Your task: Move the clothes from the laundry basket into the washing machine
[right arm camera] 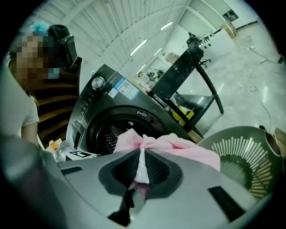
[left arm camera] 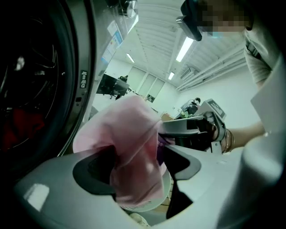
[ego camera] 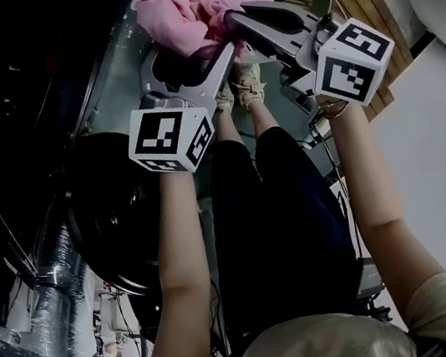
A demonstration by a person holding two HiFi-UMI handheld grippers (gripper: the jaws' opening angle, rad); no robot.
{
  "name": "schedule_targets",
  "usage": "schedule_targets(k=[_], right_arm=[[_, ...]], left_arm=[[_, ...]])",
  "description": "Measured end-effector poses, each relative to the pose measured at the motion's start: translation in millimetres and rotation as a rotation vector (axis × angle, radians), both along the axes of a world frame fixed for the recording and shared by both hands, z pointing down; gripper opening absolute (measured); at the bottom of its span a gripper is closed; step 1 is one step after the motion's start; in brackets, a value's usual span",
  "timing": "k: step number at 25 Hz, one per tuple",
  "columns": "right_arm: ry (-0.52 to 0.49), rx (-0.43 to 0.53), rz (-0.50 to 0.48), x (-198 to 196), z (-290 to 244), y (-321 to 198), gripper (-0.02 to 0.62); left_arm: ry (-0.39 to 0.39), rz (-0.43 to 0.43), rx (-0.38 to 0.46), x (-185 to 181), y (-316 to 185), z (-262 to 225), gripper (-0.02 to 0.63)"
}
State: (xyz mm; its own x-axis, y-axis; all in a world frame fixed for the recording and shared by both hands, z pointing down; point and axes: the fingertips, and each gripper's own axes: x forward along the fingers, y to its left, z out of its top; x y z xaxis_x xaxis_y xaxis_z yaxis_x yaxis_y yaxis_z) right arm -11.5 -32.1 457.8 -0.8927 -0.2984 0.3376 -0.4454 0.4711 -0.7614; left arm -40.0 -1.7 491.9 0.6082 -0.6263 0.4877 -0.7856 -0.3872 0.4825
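A pink garment (ego camera: 194,4) hangs in the air between both grippers, in front of the dark washing machine (right arm camera: 103,112) with its drum opening (right arm camera: 107,134). My right gripper (ego camera: 232,18) is shut on a fold of the garment (right arm camera: 187,150), pinched between the pads at the right gripper (right arm camera: 142,150). My left gripper (ego camera: 190,56) stands open, and the cloth (left arm camera: 129,129) drapes loosely between its wide-apart jaws at the left gripper (left arm camera: 136,150). Something red (left arm camera: 18,125) lies inside the drum. The green laundry basket (right arm camera: 246,165) sits at the right, below the garment.
The washer's round black door (ego camera: 111,217) stands open at the left. The person's legs and shoes (ego camera: 245,85) are under the grippers. A black stand (right arm camera: 187,71) rises behind the machine. Plastic-wrapped items (ego camera: 29,333) lie at the lower left.
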Motion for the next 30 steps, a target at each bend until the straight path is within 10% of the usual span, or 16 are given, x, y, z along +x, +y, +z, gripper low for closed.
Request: schedule_targets(k=[7, 14, 22, 25, 30], right_arm=[[0.009, 0.035, 0.000, 6.3, -23.5, -4.0, 0.032], [0.008, 0.029, -0.037, -0.3, -25.8, -0.6, 0.032], [-0.060, 0.024, -0.080, -20.2, -45.4, 10.6, 0.032], [-0.097, 0.017, -0.076, -24.9, -48.7, 13.4, 0.034], [-0.098, 0.057, -0.033, -33.2, -44.5, 12.1, 0.034]], left_arm=[[-0.064, 0.142, 0.132, 9.1, -11.4, -21.9, 0.385], [-0.222, 0.516, 0.216, 38.6, 13.2, -20.2, 0.433], [-0.284, 0.286, 0.239, 40.0, -20.3, -3.4, 0.426], [-0.324, 0.213, 0.274, 27.3, -30.2, -8.7, 0.178], [-0.469, 0.142, 0.252, -1.5, -26.3, -8.1, 0.098]])
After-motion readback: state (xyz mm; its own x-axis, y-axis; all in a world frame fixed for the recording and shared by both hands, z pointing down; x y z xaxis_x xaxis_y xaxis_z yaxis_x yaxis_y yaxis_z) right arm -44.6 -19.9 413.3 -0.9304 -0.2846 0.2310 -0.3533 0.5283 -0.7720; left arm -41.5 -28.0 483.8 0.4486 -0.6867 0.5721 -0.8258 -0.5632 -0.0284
